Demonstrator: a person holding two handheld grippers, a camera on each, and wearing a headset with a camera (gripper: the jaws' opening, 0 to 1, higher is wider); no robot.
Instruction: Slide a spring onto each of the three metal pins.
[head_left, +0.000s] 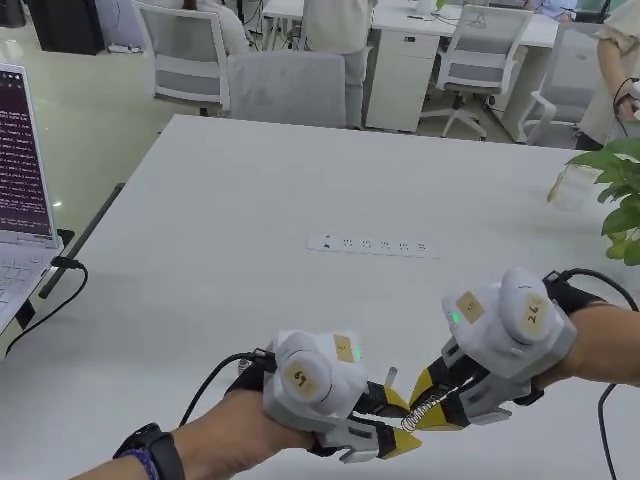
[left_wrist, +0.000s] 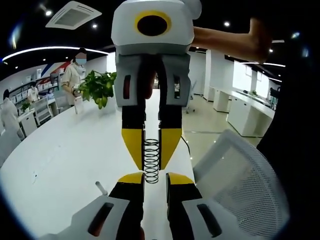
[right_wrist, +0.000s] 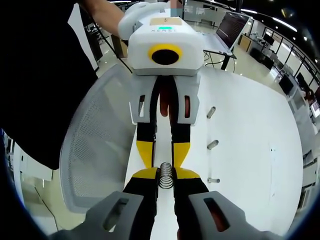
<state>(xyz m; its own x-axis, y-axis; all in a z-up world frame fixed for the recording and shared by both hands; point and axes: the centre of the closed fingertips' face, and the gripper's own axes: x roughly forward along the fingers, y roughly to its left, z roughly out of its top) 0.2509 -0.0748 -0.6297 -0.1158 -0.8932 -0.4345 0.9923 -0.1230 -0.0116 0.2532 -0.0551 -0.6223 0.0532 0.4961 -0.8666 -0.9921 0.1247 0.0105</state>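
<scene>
A small steel spring hangs in the air between two grippers that face each other tip to tip. My right gripper is shut on it, and the spring shows end-on between its yellow tips. My left gripper has its jaws narrowly apart around the spring's other end, with a small gap on one side. In the head view the spring bridges both grippers low over the table's near edge. Three short metal pins stand in a row on the white table; one pin sits just behind the grippers.
A white power strip lies mid-table. A laptop stands at the left edge, with a cable trailing from it. A potted plant and a clear cup sit at the far right. Office chairs stand behind the table.
</scene>
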